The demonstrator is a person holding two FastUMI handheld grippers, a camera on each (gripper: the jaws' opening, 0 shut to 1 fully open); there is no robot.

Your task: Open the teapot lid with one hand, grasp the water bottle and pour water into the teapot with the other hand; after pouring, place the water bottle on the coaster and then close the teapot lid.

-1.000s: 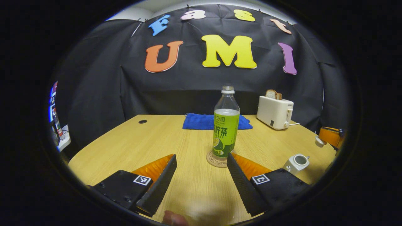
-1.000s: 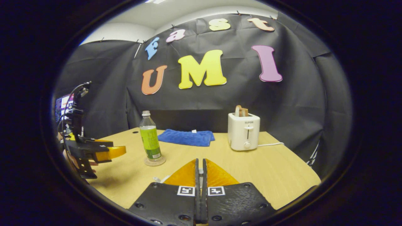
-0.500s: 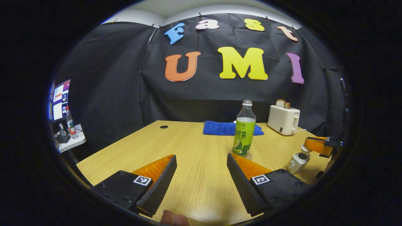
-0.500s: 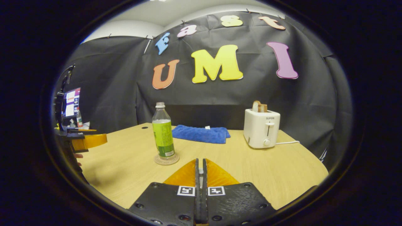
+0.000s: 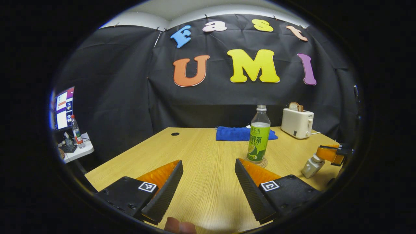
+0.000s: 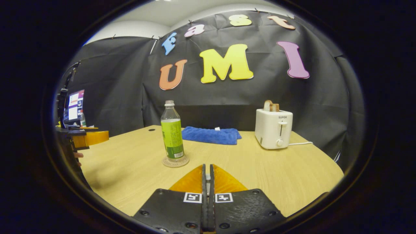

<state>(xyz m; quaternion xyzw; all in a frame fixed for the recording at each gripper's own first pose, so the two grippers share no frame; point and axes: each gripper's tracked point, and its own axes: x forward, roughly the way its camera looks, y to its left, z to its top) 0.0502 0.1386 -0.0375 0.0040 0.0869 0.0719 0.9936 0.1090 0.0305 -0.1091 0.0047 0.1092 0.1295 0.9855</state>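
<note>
A clear water bottle (image 5: 258, 136) with a green label stands upright on a round coaster (image 5: 260, 162) at mid-table; it also appears as the bottle (image 6: 172, 133) on its coaster (image 6: 175, 162) in the right gripper view. My left gripper (image 5: 208, 162) is open and empty, well short of the bottle. It shows at the left edge as the left gripper (image 6: 91, 138). The small white teapot (image 5: 311, 166) sits at the right. My right gripper (image 5: 326, 153) hangs at its mouth. In its own view the right gripper (image 6: 207, 169) is shut, a white sliver of lid between the fingers.
A folded blue cloth (image 5: 242, 133) lies at the back of the wooden table (image 5: 201, 185). A white toaster (image 6: 273, 128) holding bread stands back right. A monitor (image 5: 61, 105) and another bottle (image 5: 75, 130) sit on a side stand to the left.
My left gripper has drawn back from the bottle, which now looks smaller and farther. The right gripper has come down onto the teapot's mouth, which showed open a second ago.
</note>
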